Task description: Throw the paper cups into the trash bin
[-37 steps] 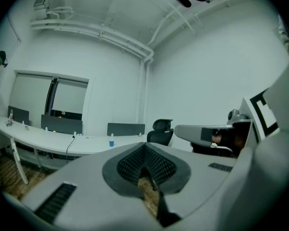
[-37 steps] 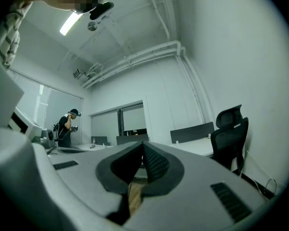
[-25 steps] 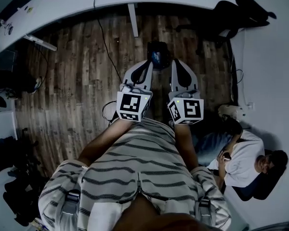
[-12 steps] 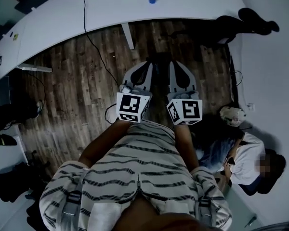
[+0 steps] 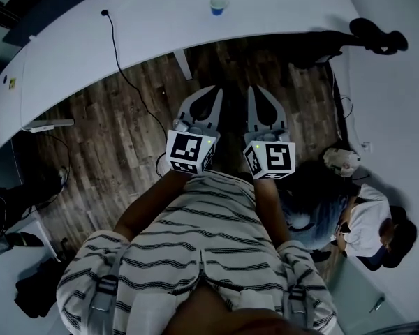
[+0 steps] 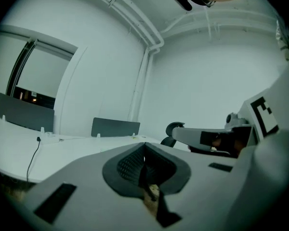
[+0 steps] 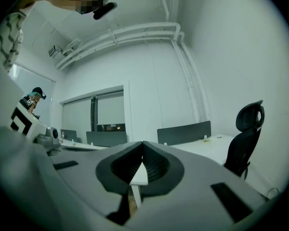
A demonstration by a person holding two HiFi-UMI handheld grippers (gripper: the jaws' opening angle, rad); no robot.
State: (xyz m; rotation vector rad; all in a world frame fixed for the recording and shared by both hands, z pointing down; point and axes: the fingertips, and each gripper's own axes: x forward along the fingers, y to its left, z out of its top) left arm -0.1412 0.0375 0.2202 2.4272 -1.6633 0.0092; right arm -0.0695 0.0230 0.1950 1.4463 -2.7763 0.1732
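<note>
On the white desk (image 5: 160, 23), a little in from its near edge and toward its right end, stands a blue paper cup (image 5: 218, 5). A black cable (image 5: 116, 44) runs from the desk's left part over the near edge to the wooden floor (image 5: 105, 138). Well short of the desk, the left gripper (image 5: 213, 93) and right gripper (image 5: 255, 93) are held side by side over the floor. Each has its jaws pressed together with nothing between them. A black office chair (image 5: 377, 33) stands by the desk's right end.
</note>
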